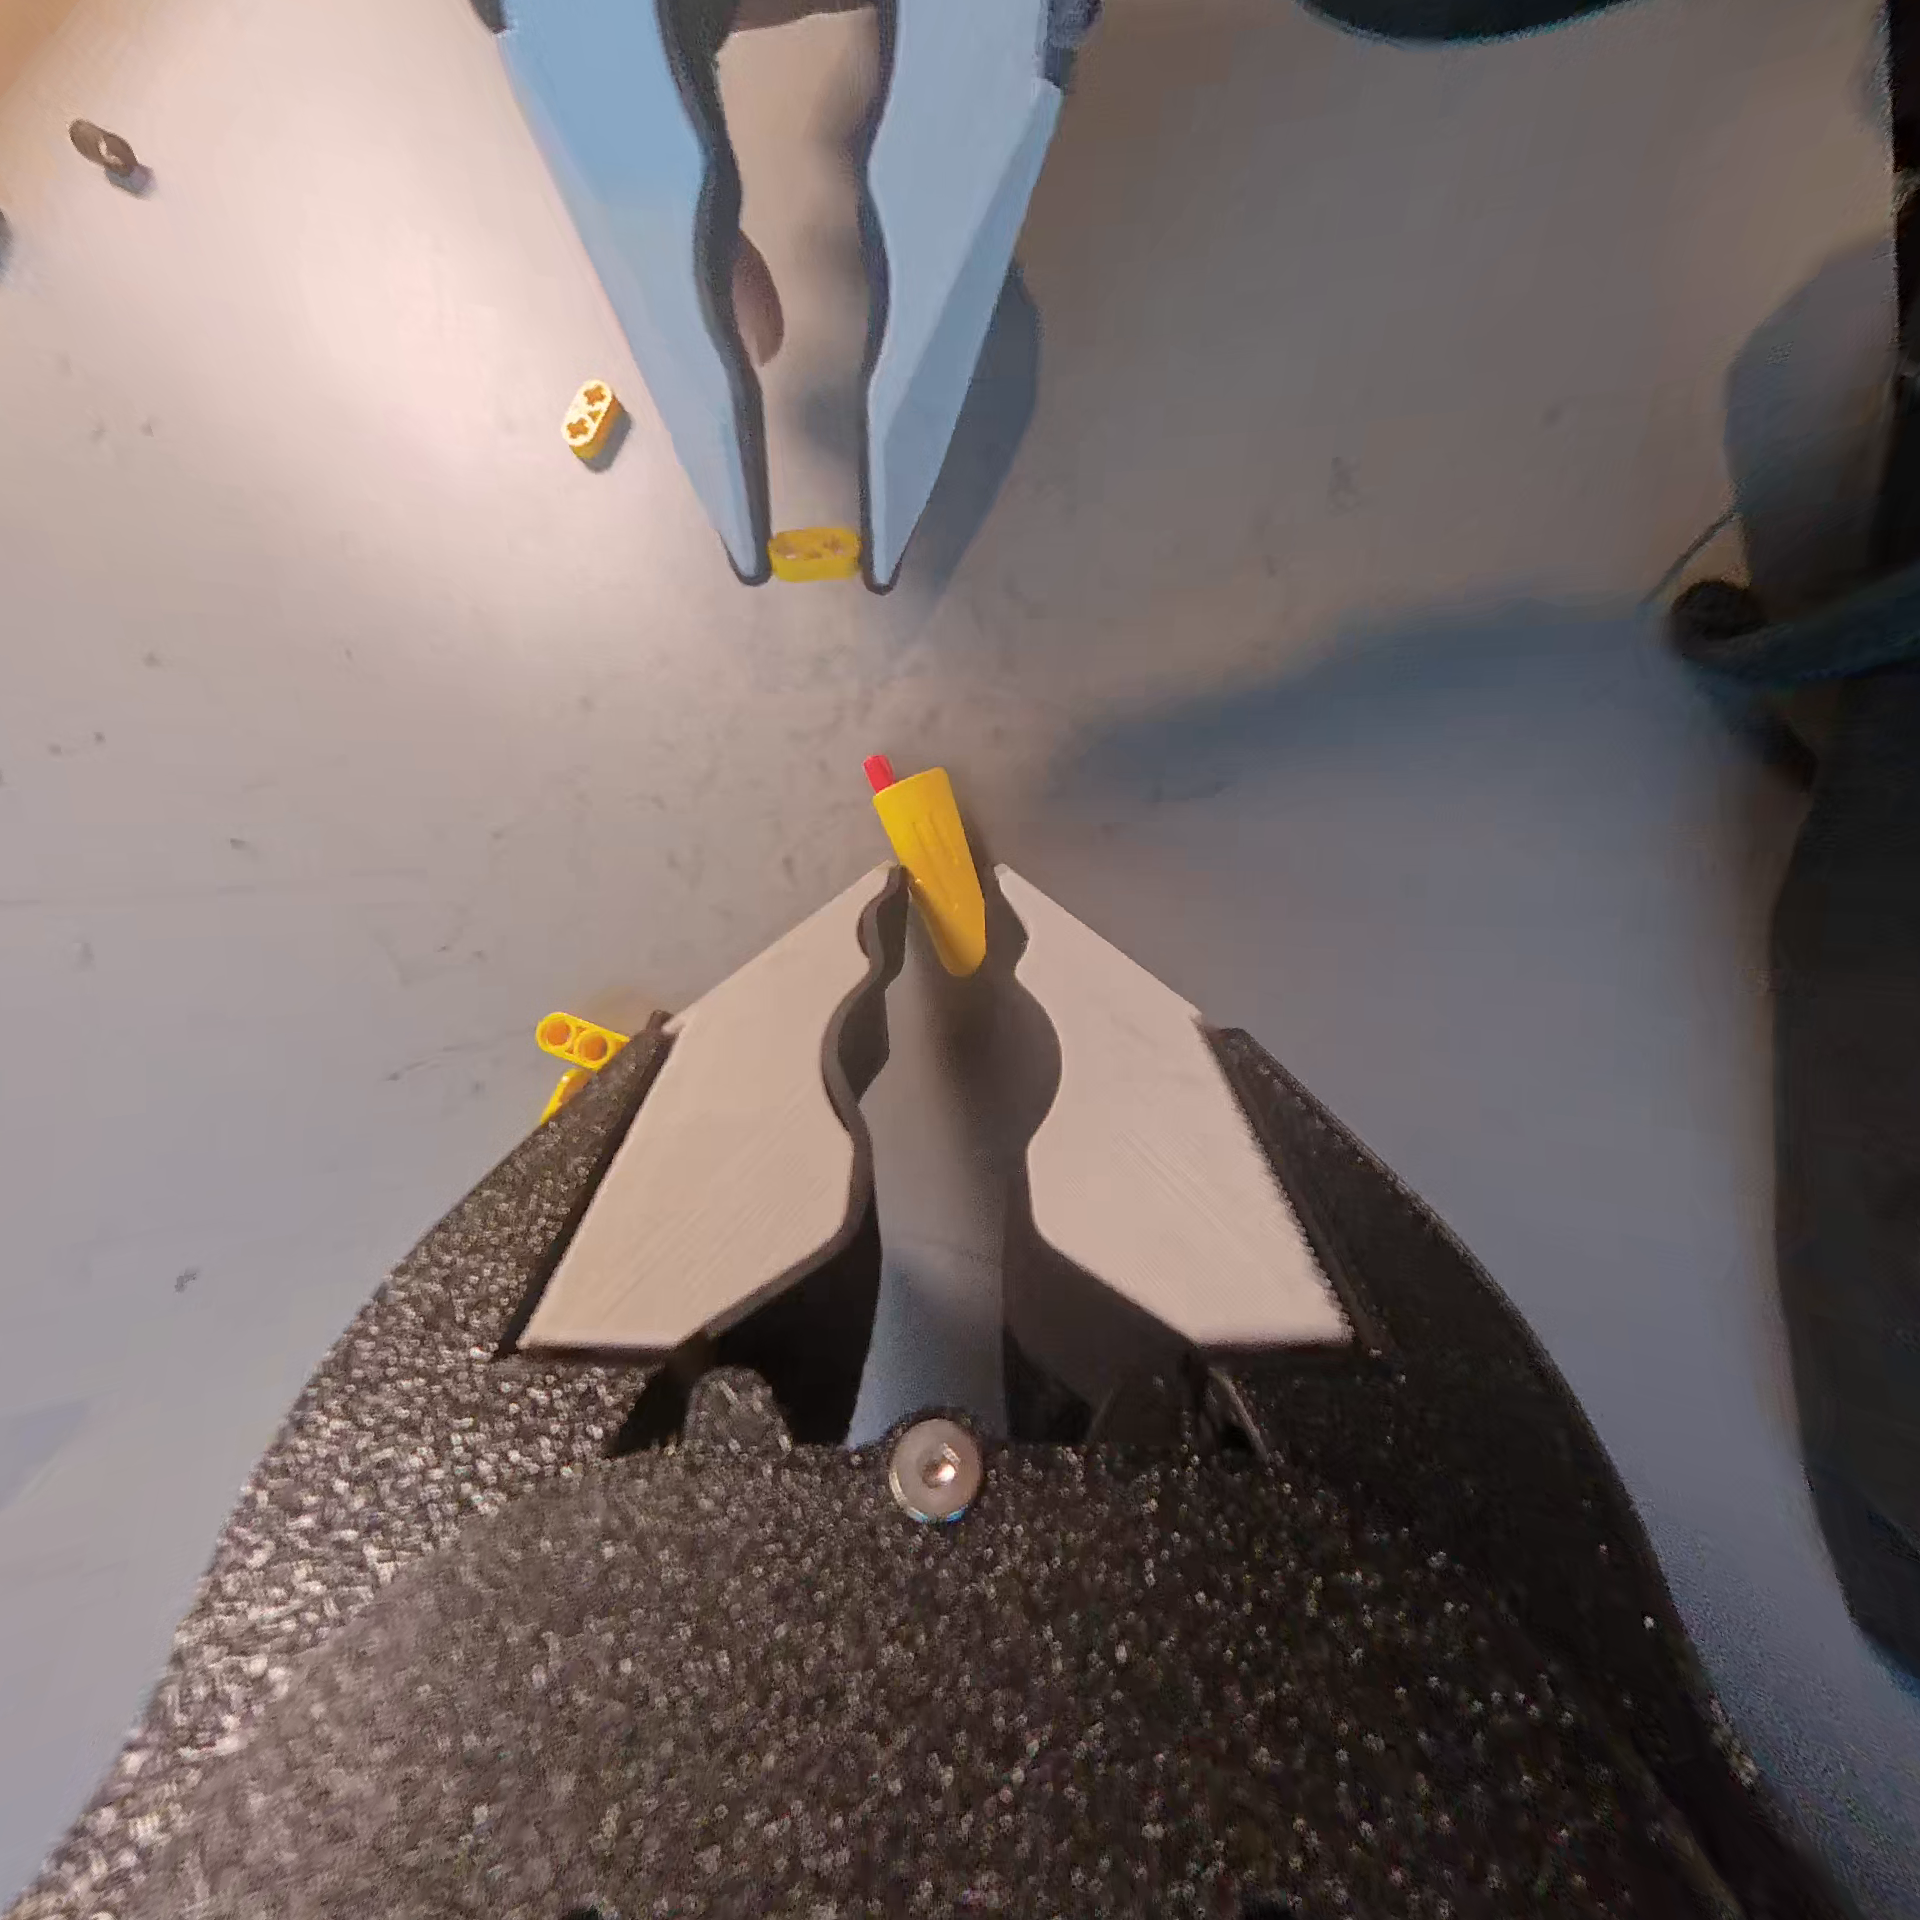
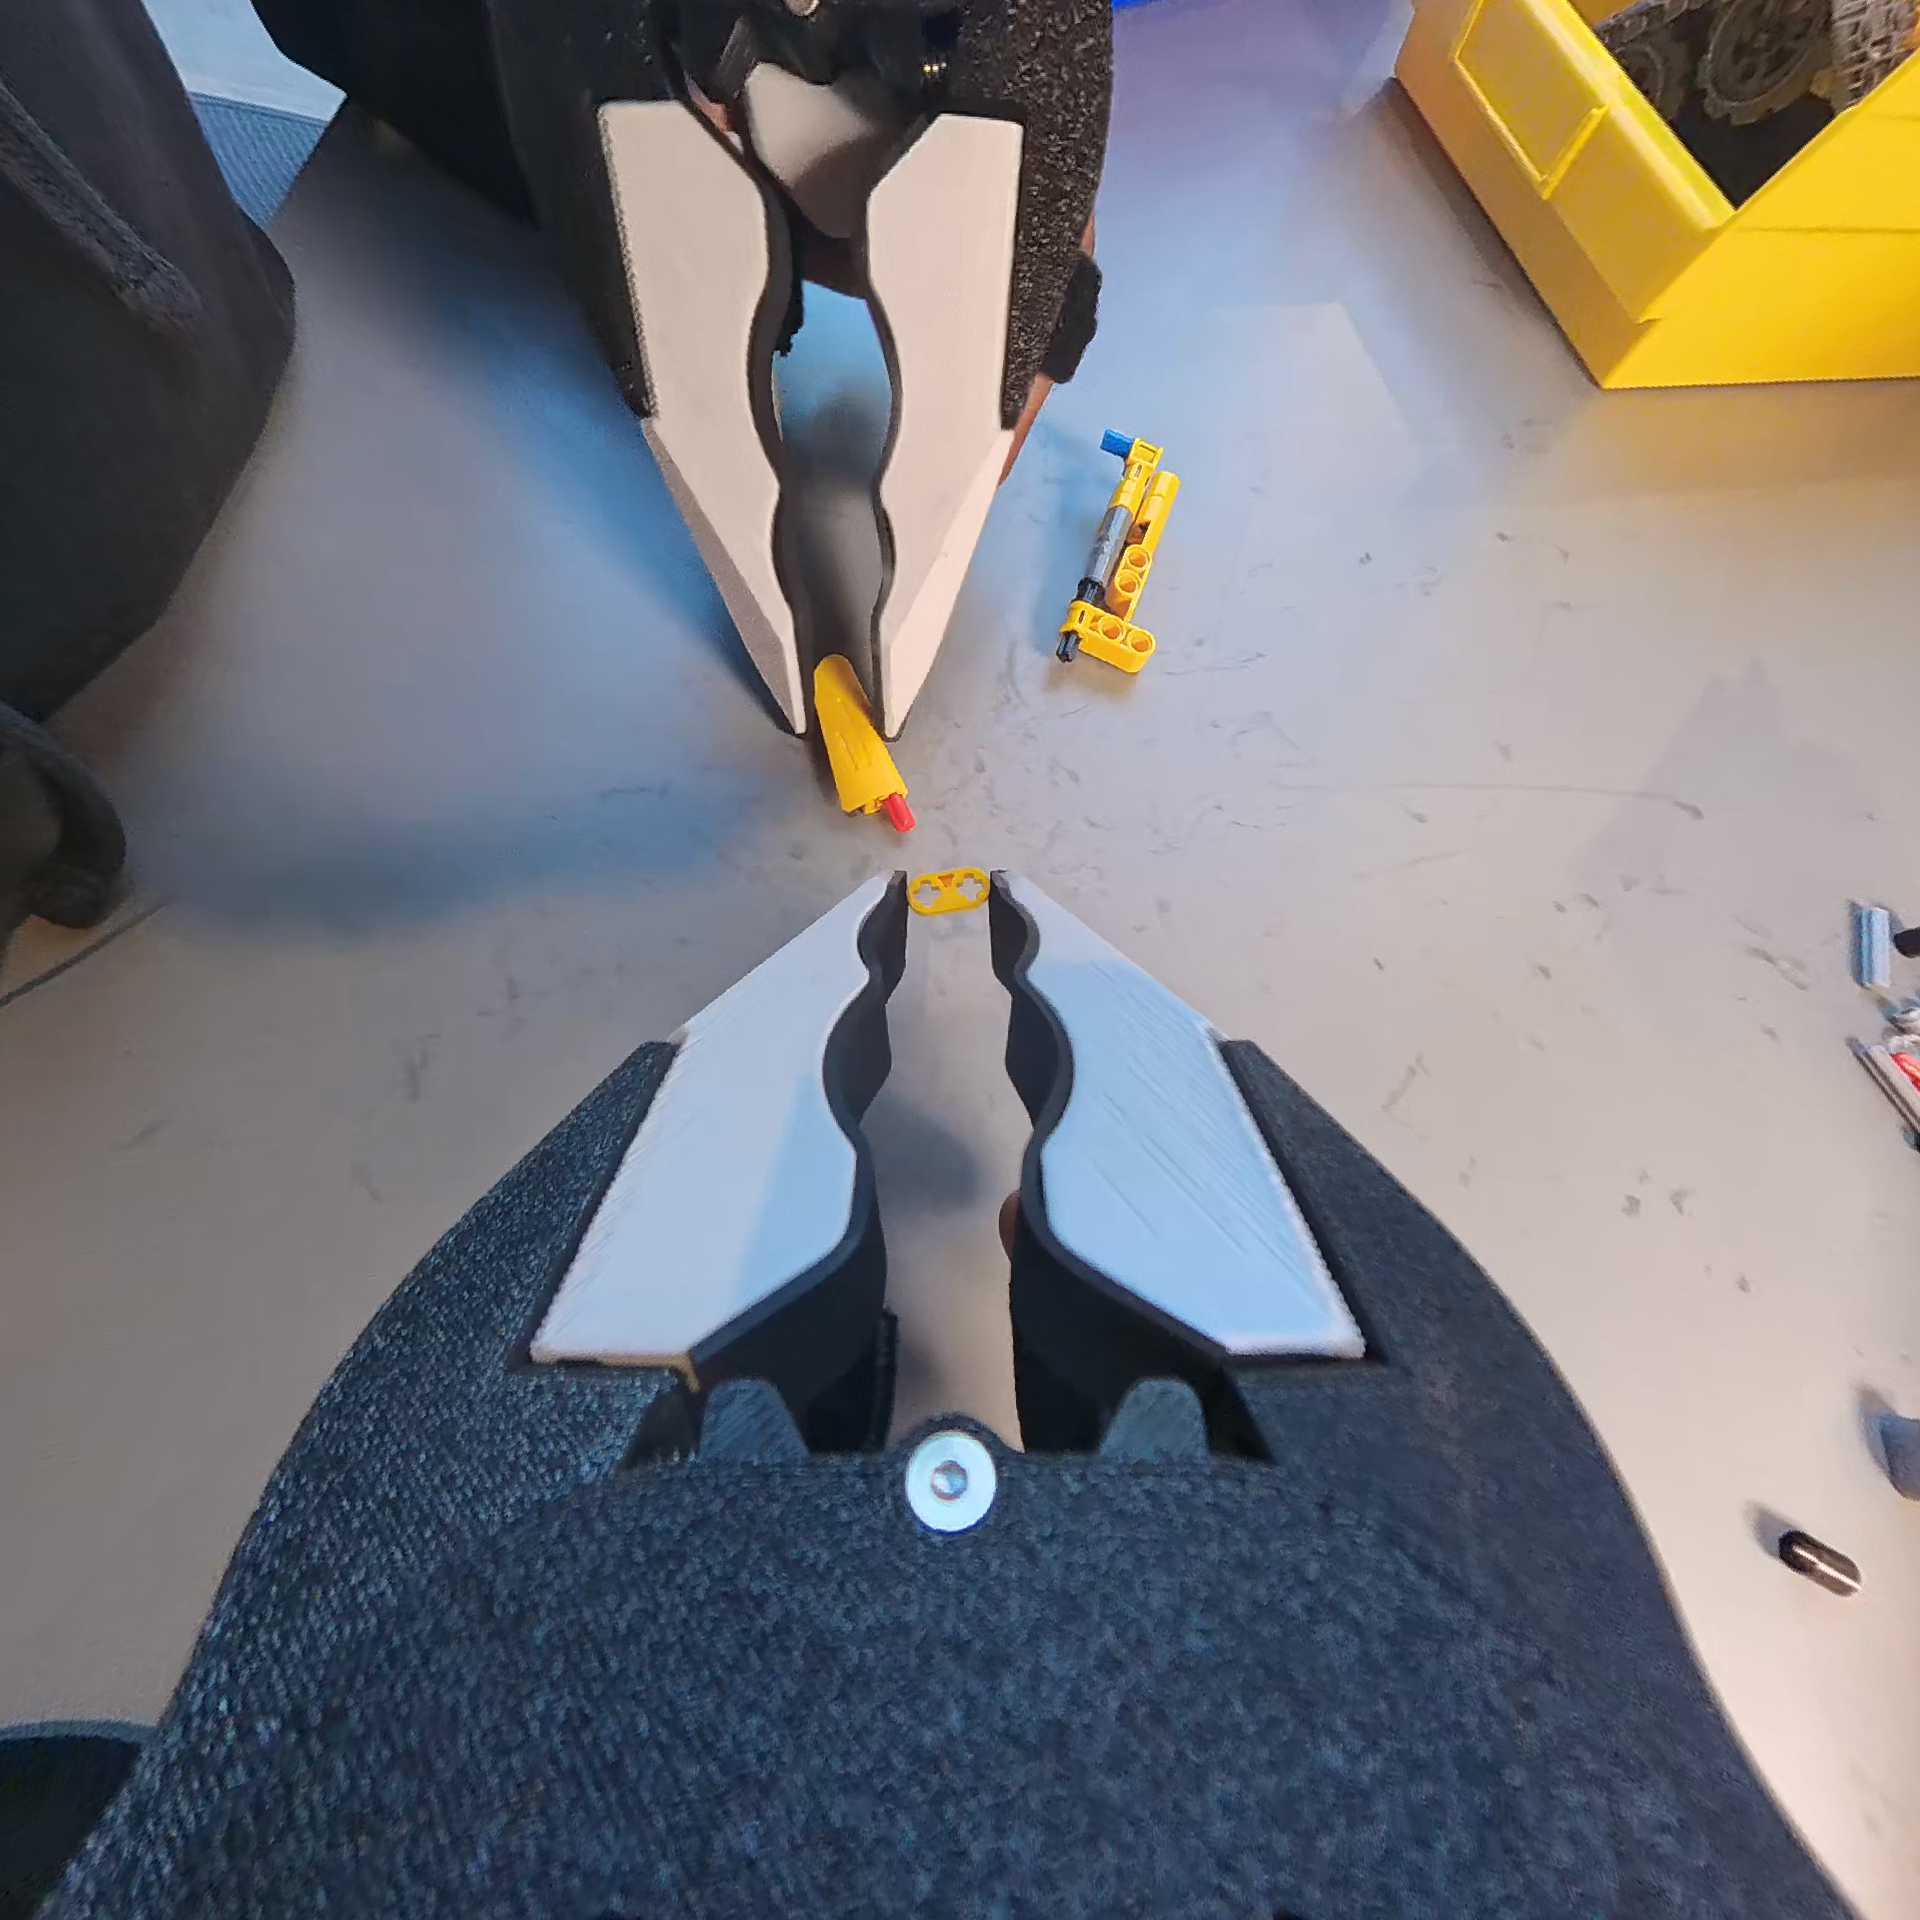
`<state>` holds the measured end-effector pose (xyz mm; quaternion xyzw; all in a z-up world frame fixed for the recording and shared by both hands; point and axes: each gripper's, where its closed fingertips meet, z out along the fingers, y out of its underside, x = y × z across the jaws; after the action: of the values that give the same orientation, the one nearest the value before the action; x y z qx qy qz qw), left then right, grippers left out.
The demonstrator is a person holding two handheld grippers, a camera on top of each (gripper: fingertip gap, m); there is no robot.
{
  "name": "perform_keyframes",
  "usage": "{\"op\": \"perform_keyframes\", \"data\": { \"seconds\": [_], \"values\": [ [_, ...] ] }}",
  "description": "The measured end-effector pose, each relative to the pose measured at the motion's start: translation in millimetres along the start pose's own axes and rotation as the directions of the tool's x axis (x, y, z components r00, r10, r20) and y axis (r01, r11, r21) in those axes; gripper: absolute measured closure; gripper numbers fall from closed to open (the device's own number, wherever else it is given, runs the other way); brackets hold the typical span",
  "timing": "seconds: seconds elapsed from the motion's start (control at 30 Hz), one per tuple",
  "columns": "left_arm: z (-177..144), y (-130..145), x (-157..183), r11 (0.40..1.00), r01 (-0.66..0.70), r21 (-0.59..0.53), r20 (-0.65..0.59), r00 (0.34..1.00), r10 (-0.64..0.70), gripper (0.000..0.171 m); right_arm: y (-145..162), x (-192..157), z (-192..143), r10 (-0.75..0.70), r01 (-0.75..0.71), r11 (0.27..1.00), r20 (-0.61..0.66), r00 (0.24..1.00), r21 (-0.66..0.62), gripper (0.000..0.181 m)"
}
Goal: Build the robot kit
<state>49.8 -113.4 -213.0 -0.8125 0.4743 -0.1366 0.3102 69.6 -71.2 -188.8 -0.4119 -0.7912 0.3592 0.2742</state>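
My left gripper (image 1: 948,871) pinches a long yellow piece (image 1: 932,871) with a red pin (image 1: 878,770) poking from its far end. My right gripper (image 2: 948,885) clamps a small yellow two-hole link (image 2: 947,891) at its tips. They face each other above the grey table (image 2: 1455,831), near a yellow assembly (image 2: 1122,556) and a yellow bin (image 2: 1662,260).

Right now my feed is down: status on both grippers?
Left gripper shut on yellow cone piece. Right gripper shut on small yellow link. Nothing between them.
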Motion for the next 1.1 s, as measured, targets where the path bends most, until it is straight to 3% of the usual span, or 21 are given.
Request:
{"op": "perform_keyframes", "data": {
  "seconds": [0.13,0.3,0.43,0.57,0.73,1.1],
  "values": [
    [-3,-2,2,0.978,0.203,0.054,-0.151,0.969,-0.193,0.158,-2,-2,0,0.0,0.0,1.0,0.009,1.0,0.009,0.166],
    [-23,-25,4,0.88,0.435,0.192,-0.406,0.851,-0.332,0.158,-10,-6,-3,0.007,-0.009,0.998,0.033,0.999,0.057,0.166],
    [-55,-50,1,0.759,0.566,0.322,-0.604,0.74,-0.296,0.159,-45,-8,-23,0.054,-0.08,0.957,0.1,0.993,0.277,0.166],
    [-77,-68,3,0.649,0.672,0.357,-0.751,0.62,-0.229,0.159,-78,-11,-49,0.056,-0.125,0.873,0.158,0.986,0.472,0.166],
    [-89,-82,15,0.602,0.724,0.336,-0.846,0.513,-0.144,0.159,-92,-21,-49,0.045,-0.147,0.838,0.201,0.978,0.525,0.166],
    [-106,-95,29,0.558,0.776,0.294,-0.924,0.381,-0.043,0.16,-114,-39,-62,0.027,-0.265,0.741,0.367,0.93,0.617,0.166]
  ]
}}
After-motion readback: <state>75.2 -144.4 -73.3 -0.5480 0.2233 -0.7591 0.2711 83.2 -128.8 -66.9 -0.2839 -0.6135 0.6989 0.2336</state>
